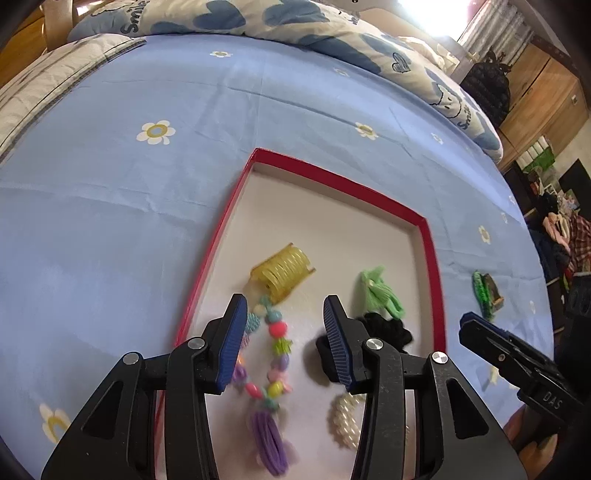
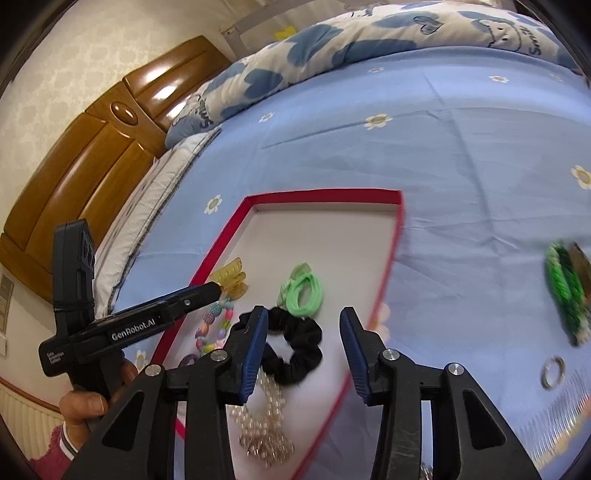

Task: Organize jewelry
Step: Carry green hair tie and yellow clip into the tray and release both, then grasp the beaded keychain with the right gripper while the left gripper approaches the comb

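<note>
A red-rimmed tray (image 1: 428, 236) (image 2: 325, 194) lies on the blue bedsheet. In it are a yellow hair claw (image 1: 282, 275) (image 2: 231, 279), a colourful bead bracelet (image 1: 275, 354) (image 2: 214, 328) with a purple tassel (image 1: 267, 435), a green hair tie (image 1: 380, 291) (image 2: 303, 290), a black scrunchie (image 1: 384, 330) (image 2: 295, 347) and a pearl piece (image 1: 345, 417) (image 2: 264, 421). My left gripper (image 1: 284, 343) is open and empty just above the bead bracelet. My right gripper (image 2: 303, 350) is open and empty over the tray's right edge, by the scrunchie.
A green braided clip (image 1: 485, 293) (image 2: 565, 291) and a small metal ring (image 2: 553, 371) lie on the sheet right of the tray. A heart-print quilt (image 1: 258, 18) is bunched at the far side. A wooden headboard (image 2: 92, 155) stands at the left.
</note>
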